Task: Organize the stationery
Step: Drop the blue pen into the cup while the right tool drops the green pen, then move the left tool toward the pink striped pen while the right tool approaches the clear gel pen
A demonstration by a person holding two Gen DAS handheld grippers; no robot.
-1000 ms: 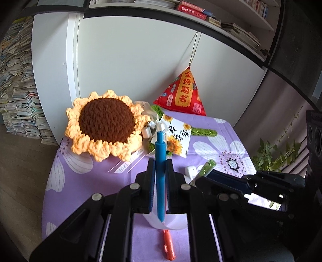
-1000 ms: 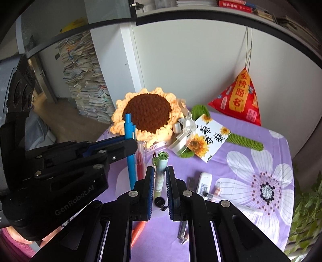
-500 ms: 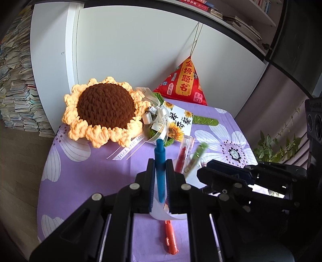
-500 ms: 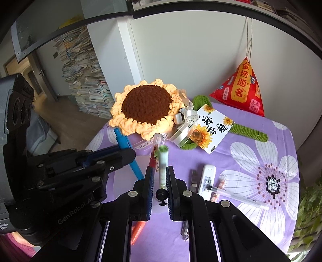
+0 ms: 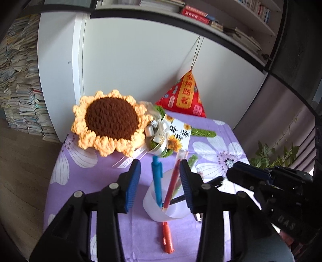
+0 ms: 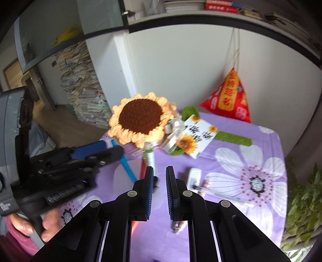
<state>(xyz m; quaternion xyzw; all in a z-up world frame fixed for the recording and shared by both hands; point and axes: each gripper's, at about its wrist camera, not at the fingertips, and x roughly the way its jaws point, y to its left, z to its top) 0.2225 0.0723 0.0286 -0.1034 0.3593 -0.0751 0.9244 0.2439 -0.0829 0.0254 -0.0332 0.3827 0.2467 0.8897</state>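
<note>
Translucent white cup [image 5: 161, 213] stands on purple floral cloth [image 5: 66, 189], nr crocheted sunflower [image 5: 112, 123]. Inside, leaning on the rim: blue pen [image 5: 157, 181], red pen [image 5: 174, 177], green pen [image 5: 192, 160]. Orange pen [image 5: 167, 237] lies on cloth just in front of cup. Left gripper [image 5: 160, 175]: jaws just opened, spread either side of blue pen, pads not touching it. Right gripper [image 6: 159, 179]: jaws nearly together, nothing between them.

place: home study | evidence: bookshelves [image 5: 201, 12] loaded with books overhead; tall stacks of papers and magazines [image 6: 84, 94] piled on the wood floor; small worktop [image 5: 225, 129] under a purple flowered cloth; crochet sunflower [image 5: 112, 123]; red hanging charm [image 5: 185, 98]; potted plant [image 6: 301, 201].
</note>
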